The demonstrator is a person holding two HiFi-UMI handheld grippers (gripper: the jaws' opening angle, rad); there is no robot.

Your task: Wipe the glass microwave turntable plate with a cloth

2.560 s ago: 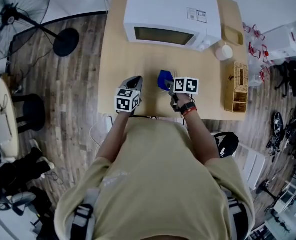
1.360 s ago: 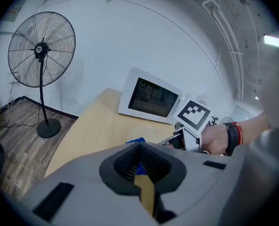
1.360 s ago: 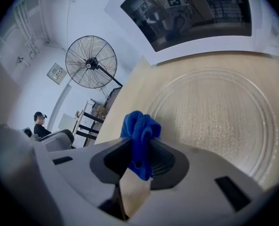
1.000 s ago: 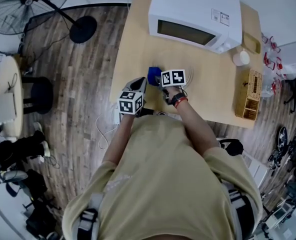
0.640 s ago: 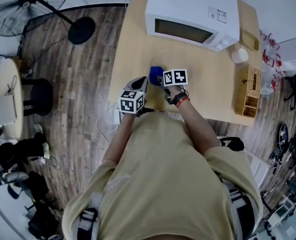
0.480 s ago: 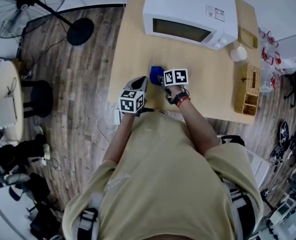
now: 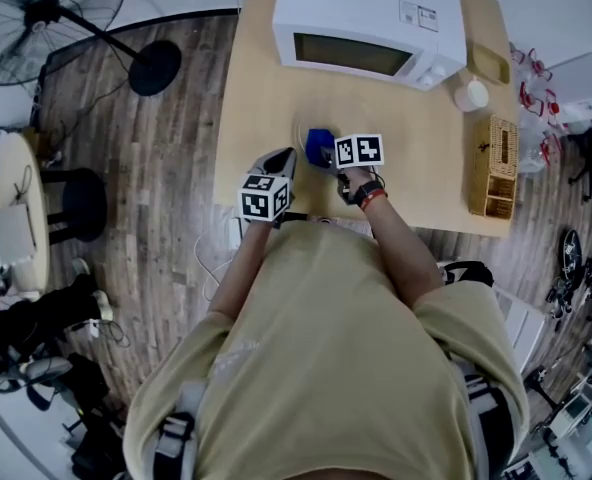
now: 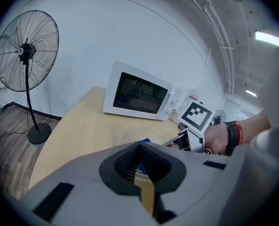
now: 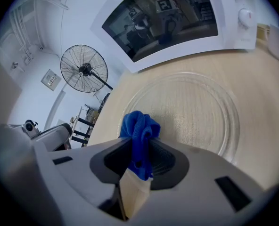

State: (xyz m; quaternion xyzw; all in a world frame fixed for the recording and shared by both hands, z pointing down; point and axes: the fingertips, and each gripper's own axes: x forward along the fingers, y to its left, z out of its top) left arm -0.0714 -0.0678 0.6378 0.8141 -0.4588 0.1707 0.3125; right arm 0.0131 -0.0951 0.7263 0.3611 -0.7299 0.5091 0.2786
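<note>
The clear glass turntable plate (image 9: pixel 196 112) lies flat on the wooden table (image 7: pixel 256 98) in front of the white microwave (image 7: pixel 366 28). My right gripper (image 9: pixel 139 147) is shut on a bunched blue cloth (image 9: pixel 138 126), which rests on the plate's near left part. In the head view the cloth (image 7: pixel 319 143) shows just ahead of the right gripper (image 7: pixel 328 153). The left gripper (image 7: pixel 284 158) sits at the plate's left side, jaws together, with nothing seen between them. From the left gripper (image 8: pixel 140 161) view, the plate (image 8: pixel 130 134) lies just ahead and the right gripper (image 8: pixel 189 138) is to the right.
A wicker basket (image 7: pixel 491 168) and a white cup (image 7: pixel 471 95) stand at the table's right side. A standing fan (image 7: pixel 46 8) is on the wood floor to the left. The table's left edge runs close to the left gripper.
The right gripper has slid the blue cloth leftward over the plate, then a little back to the right. The left gripper has kept its place.
</note>
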